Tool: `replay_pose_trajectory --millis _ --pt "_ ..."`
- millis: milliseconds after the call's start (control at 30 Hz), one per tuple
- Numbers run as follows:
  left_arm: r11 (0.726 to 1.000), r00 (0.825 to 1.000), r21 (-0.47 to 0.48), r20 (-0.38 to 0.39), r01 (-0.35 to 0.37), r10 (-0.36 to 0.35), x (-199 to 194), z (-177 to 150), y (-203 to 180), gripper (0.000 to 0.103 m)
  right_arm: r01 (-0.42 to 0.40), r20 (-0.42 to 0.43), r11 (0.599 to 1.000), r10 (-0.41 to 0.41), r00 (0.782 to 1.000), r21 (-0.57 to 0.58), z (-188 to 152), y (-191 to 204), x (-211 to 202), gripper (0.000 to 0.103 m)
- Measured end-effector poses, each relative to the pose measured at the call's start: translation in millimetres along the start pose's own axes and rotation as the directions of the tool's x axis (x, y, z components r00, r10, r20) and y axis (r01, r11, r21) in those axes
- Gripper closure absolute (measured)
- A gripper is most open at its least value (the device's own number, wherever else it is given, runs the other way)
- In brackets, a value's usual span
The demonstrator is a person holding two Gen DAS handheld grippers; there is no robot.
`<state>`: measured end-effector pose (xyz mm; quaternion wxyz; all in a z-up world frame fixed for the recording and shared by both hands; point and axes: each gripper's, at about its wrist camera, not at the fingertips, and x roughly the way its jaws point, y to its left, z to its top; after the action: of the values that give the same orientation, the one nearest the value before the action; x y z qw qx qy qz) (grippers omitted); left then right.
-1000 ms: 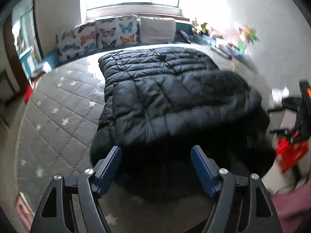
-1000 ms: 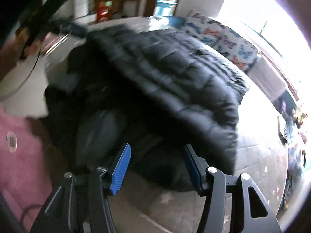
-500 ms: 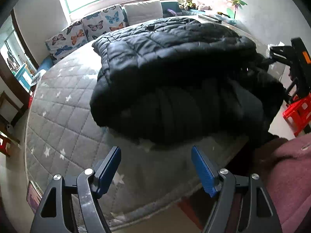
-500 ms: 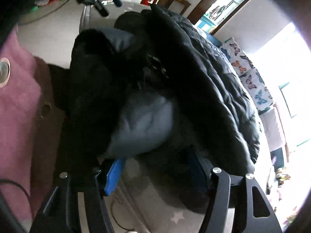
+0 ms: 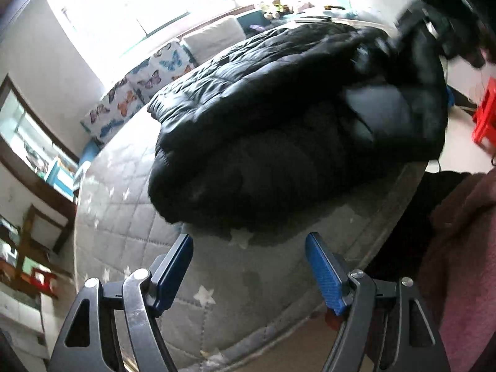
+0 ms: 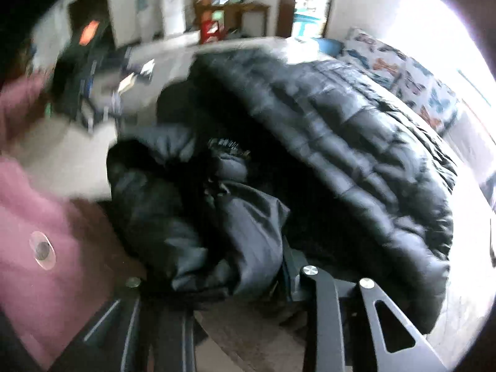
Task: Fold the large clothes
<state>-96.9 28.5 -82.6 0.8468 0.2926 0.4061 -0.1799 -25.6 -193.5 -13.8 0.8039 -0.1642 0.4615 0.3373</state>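
On the grey quilted mattress [image 5: 130, 241] with its white stars lies the black puffer jacket [image 5: 263, 114], partly doubled over, its glossy quilted body spread toward the butterfly-print cushions [image 5: 139, 93] and the white pillow [image 5: 214, 35] under the bright window. The jacket's near edge sits just beyond the tips of the left gripper [image 5: 249, 263], whose blue-padded jaws stand wide apart over bare mattress with nothing between them. At the jacket's other end, a bunched fold of its smooth dark fabric fills the mouth of the right gripper [image 6: 235, 279]; those jaws are closing with that fold between them, though the cloth hides the pads, so whether they already press on it cannot be told. A person's pink sleeve [image 6: 28, 217] shows at the left of the right wrist view. Beyond the bed stands a red stool [image 5: 485, 121].
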Motion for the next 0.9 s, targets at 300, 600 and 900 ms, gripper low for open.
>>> replay_pose_trajectory --millis 300,600,900 --pt "0.984 0.991 0.13 0.072 -0.124 0.116 25 20 -7 0.02 -0.014 0.065 0.992 0.006 0.998 0.126 22 -18 -23 0.078" --pt "0.98 0.987 0.177 0.151 -0.089 0.062 37 23 -12 0.059 0.015 0.082 0.987 -0.029 0.996 0.163 21 -19 -23 0.079" --pt "0.996 0.98 -0.026 0.184 0.081 -0.075 3 16 18 0.069 0.013 0.125 0.984 -0.036 0.992 0.178 5 0 -47 0.082"
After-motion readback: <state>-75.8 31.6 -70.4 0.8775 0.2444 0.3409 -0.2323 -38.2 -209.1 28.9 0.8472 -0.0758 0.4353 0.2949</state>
